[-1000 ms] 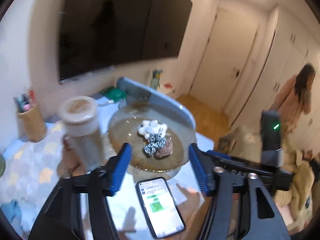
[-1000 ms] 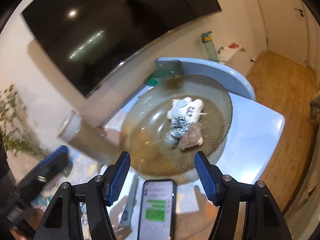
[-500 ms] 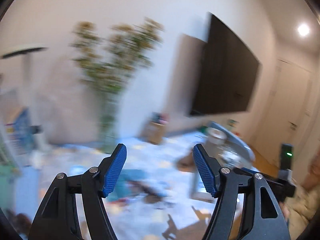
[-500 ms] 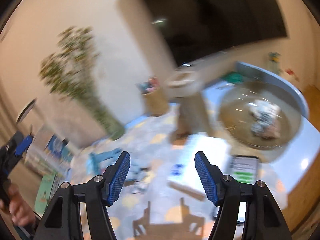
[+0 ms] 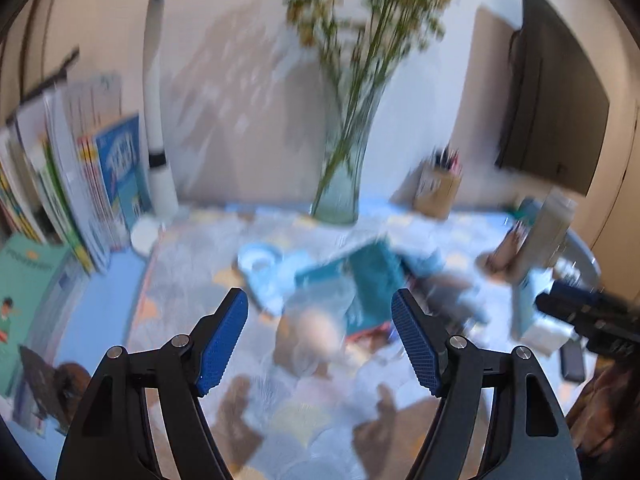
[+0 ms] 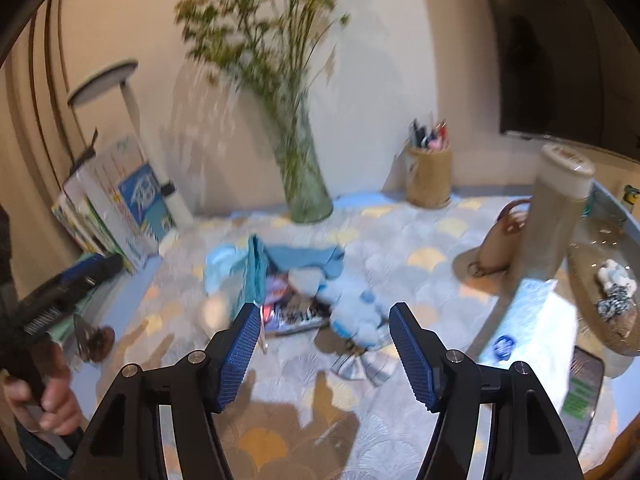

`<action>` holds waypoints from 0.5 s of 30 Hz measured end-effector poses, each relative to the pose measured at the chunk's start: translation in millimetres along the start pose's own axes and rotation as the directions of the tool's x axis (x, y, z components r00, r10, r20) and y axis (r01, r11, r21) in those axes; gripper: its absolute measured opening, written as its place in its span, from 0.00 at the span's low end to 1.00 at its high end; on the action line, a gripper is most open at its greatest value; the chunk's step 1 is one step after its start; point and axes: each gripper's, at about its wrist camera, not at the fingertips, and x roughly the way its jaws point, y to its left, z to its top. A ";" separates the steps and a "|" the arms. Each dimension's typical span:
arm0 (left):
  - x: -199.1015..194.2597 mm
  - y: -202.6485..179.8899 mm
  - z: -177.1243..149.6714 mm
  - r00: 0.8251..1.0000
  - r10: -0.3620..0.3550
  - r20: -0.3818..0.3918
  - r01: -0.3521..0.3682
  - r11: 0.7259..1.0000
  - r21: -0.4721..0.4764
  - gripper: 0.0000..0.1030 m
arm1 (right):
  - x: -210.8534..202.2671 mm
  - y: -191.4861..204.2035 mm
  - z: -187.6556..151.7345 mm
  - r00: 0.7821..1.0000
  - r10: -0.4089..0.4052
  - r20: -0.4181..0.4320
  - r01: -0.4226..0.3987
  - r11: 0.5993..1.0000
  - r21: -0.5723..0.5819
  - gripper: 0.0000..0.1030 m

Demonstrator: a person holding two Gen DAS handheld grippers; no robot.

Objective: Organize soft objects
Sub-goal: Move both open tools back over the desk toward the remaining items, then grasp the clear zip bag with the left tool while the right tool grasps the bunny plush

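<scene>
**Both tongs empty over the cluttered desk**

Right wrist view is the sharper one. It shows a pale blue plush toy lying mid-desk just ahead of the right gripper, a blue cloth bunched behind it and a checked bow in front. At far right a glass plate holds three small soft items. A hand at the left edge grips the left tool's handle.

Left wrist view is badly smeared; the soft pile reads as blue and teal blur beyond the left gripper. It alone shows the full row of books and the lamp's base.

Left jaws are opening, nothing between them. Right jaws stand fairly wide, nothing gripped.

Desk has a scalloped grey-and-yellow cover, against a cream wall; dark screen at right. One vase of stems, one pen cup, one lidded tumbler, one lamp, one phone.
</scene>
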 end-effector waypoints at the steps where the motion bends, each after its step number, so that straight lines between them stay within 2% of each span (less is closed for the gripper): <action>1: 5.3 3.7 -4.8 1.000 -0.008 -0.018 0.008 1.000 -0.009 0.71 | 5.8 1.3 -2.1 1.000 -0.002 -0.010 0.002 1.000 -0.007 0.64; 4: 17.8 14.5 -14.9 0.998 -0.040 -0.049 0.038 0.998 -0.041 0.71 | 19.9 6.0 -5.9 0.999 0.010 -0.032 -0.011 1.000 -0.027 0.64; 6: 17.1 13.9 -15.6 0.998 -0.047 -0.045 0.046 0.999 -0.025 0.71 | 23.7 11.4 -6.4 0.999 0.022 -0.028 -0.023 0.999 -0.036 0.64; 10: 25.1 7.1 -20.8 0.999 -0.006 -0.050 0.008 0.999 0.036 0.71 | 35.0 18.8 -5.3 1.000 0.014 -0.023 -0.016 0.998 -0.055 0.64; 15: 28.9 7.4 -21.7 0.998 -0.047 -0.050 0.048 0.999 0.022 0.71 | 49.0 12.8 -9.6 0.998 0.027 -0.059 -0.028 1.000 -0.013 0.64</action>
